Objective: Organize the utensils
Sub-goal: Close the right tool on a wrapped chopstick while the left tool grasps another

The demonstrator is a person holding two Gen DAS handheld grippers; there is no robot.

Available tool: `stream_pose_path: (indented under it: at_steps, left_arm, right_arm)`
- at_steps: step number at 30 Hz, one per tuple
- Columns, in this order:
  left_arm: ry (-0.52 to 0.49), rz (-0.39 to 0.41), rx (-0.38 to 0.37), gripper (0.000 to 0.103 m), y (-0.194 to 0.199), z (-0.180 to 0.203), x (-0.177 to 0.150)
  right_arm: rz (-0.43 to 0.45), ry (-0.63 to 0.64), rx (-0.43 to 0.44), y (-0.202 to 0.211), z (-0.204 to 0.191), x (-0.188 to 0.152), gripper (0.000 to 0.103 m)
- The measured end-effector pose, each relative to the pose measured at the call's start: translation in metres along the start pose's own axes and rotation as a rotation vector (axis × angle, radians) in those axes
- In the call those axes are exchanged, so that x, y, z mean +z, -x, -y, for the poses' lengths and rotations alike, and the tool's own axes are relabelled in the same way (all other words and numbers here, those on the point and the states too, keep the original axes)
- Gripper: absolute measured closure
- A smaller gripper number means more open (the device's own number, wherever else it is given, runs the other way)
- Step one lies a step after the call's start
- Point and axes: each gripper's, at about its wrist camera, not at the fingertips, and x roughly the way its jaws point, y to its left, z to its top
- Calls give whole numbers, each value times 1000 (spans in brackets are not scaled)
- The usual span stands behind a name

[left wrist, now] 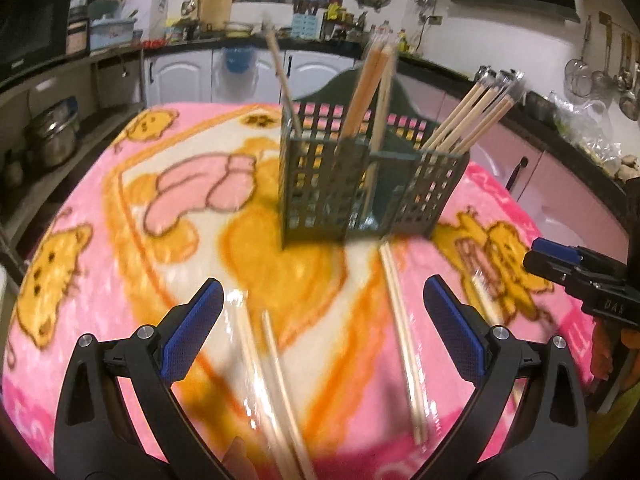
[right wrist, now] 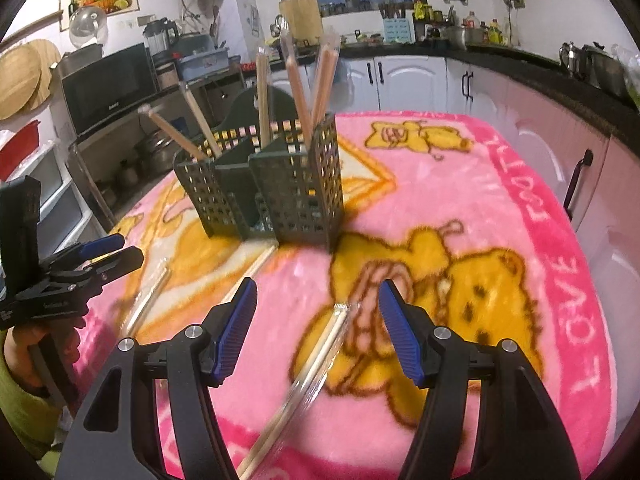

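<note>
A dark green slotted utensil holder (left wrist: pixel 360 184) stands on the pink cartoon blanket (left wrist: pixel 100 208), with several chopsticks upright in its compartments. My left gripper (left wrist: pixel 323 292) is open wide above a plastic-wrapped chopstick pair (left wrist: pixel 272 380) lying on the blanket; another pair (left wrist: pixel 400 328) lies just inside its right finger. In the right wrist view, my right gripper (right wrist: pixel 318 292) is open over a third wrapped pair (right wrist: pixel 316 368), which lies between the fingers without touching the pads. The holder (right wrist: pixel 272 192) stands beyond it.
The right gripper (left wrist: pixel 560 264) shows at the left wrist view's right edge, and the left gripper (right wrist: pixel 108 252) at the right wrist view's left edge. More chopsticks (right wrist: pixel 256 268) lie by the holder's base. Kitchen counters and cabinets (right wrist: pixel 412 76) surround the table.
</note>
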Motion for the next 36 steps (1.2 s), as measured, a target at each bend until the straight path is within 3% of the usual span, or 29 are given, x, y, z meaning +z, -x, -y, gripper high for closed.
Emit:
stream_pose_path:
  at_steps: [11, 17, 23, 27, 32, 36]
  left_arm:
    - [49, -89, 12, 11, -15, -18, -23]
    - [21, -107, -32, 37, -19, -11, -19]
    - [23, -178, -6, 38, -39, -13, -19]
    - [8, -187, 0, 45, -45, -13, -14]
    - [4, -234, -15, 46, -60, -10, -13]
    - [-11, -258, -2, 56, -66, -10, -9]
  right_arm:
    - [-73, -1, 17, -19, -4, -17, 42]
    - [-82, -7, 17, -23, -2, -18, 42]
    - [-107, -12, 18, -31, 0, -17, 47]
    - [-154, -33, 20, -41, 4, -17, 52]
    - [-216, -76, 32, -55, 13, -15, 58]
    - [-263, -145, 70, -69, 24, -7, 62]
